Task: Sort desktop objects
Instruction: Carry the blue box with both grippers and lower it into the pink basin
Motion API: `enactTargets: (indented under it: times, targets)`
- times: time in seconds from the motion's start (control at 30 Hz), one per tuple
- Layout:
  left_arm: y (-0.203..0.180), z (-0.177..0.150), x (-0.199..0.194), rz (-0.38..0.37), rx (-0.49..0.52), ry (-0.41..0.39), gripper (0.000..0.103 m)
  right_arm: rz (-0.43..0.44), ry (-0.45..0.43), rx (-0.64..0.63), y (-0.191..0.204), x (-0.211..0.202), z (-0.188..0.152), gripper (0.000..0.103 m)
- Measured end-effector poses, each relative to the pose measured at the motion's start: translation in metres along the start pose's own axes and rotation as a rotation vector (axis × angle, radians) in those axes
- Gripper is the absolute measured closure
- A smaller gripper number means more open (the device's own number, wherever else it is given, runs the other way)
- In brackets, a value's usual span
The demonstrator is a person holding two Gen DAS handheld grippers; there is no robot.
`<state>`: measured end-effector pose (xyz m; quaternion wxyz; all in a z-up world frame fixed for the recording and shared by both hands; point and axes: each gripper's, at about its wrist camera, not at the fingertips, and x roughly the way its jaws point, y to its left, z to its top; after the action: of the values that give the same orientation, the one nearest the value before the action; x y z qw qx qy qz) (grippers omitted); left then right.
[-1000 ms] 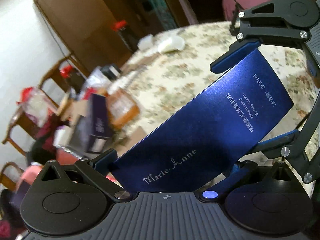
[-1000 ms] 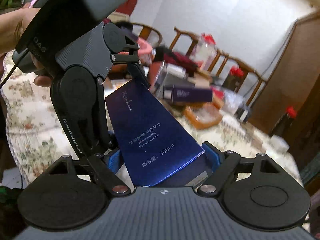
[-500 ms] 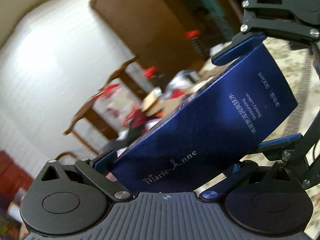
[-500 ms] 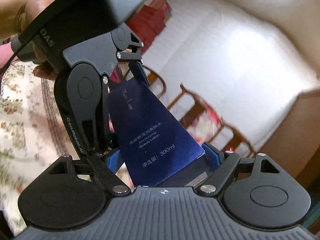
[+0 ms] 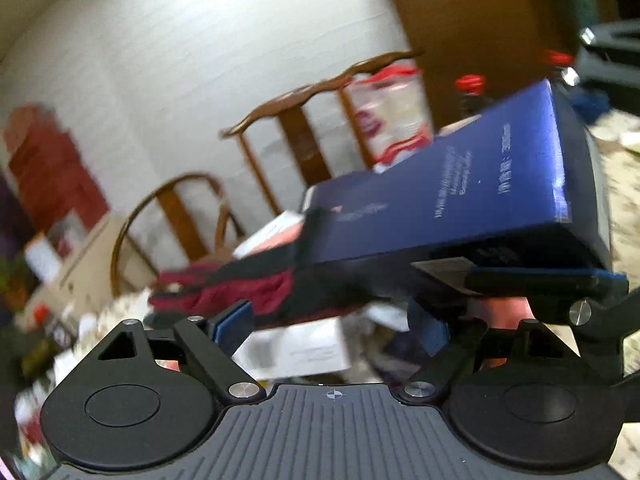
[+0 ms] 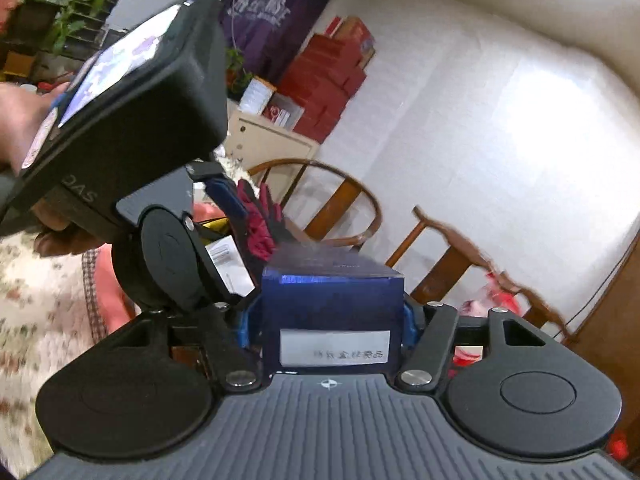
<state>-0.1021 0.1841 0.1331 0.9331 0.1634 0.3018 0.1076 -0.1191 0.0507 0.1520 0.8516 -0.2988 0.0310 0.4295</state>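
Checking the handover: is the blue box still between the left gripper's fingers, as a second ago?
No. The blue box now sits beyond the left gripper, up and right of its fingers.

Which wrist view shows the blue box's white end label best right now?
The right wrist view: the white label on the blue box faces the camera, between the right gripper fingers, whose jaws are closing. The left wrist view shows the box's long printed side, blurred, and only a sliver of label.

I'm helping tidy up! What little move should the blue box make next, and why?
Probably lower the dark blue cardboard box toward the floral table: the right gripper, jaws closing, clamps it aloft, and the left gripper, jaws closing, holds nothing.
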Motion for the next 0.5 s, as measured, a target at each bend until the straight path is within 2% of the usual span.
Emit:
enactTargets:
  times: [0.17,0.3,0.4,0.5]
  targets:
    - [0.028,-0.009,0.02,0.059,-0.089,0.016,0.012,0.014,0.015,0.089,0.001,0.045,0.003,0.036]
    - [0.041,-0.016,0.038,0.068,-0.134,0.037,0.012,0.05,0.061,0.195,-0.006,0.069,-0.004,0.037]
    - [0.048,-0.021,0.053,0.109,-0.153,0.055,0.012,0.072,0.084,0.251,-0.003,0.09,-0.006,0.037]
    - [0.056,-0.027,0.062,0.151,-0.183,0.081,0.012,0.109,0.143,0.328,-0.006,0.125,-0.01,0.037]
